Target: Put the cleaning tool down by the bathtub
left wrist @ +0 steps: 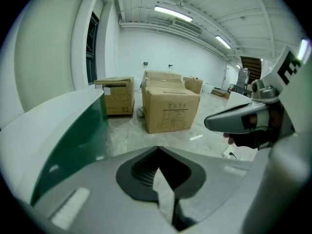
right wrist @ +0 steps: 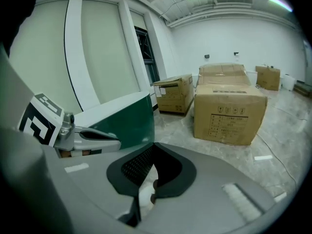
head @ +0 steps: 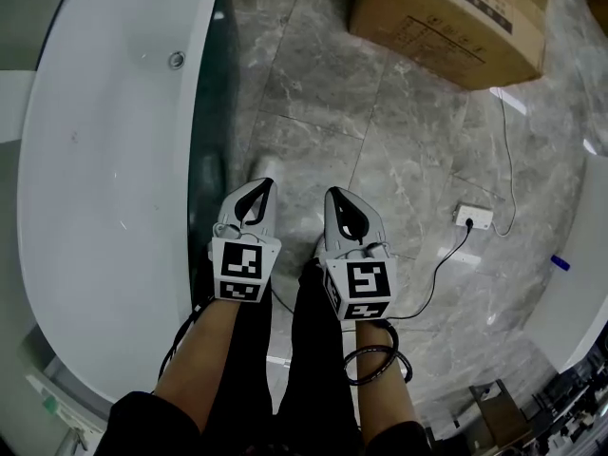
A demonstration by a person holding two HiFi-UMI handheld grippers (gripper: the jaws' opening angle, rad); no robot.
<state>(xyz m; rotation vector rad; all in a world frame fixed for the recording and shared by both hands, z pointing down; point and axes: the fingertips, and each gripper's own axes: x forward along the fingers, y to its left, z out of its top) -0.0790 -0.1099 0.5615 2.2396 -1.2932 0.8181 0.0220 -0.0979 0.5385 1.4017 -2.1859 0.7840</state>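
The white bathtub with its dark green side panel runs down the left of the head view. My left gripper and right gripper hang side by side over the grey tile floor just right of the tub. Each has its jaws closed together with nothing between them. A pale whitish patch lies on the floor beside the tub's panel; I cannot tell what it is. In the left gripper view the shut left gripper points past the tub. The right gripper shows the same.
A large cardboard box stands on the floor at the top right. A white socket block with a black cable lies right of the grippers. More boxes stand further along the room. A white fixture fills the right edge.
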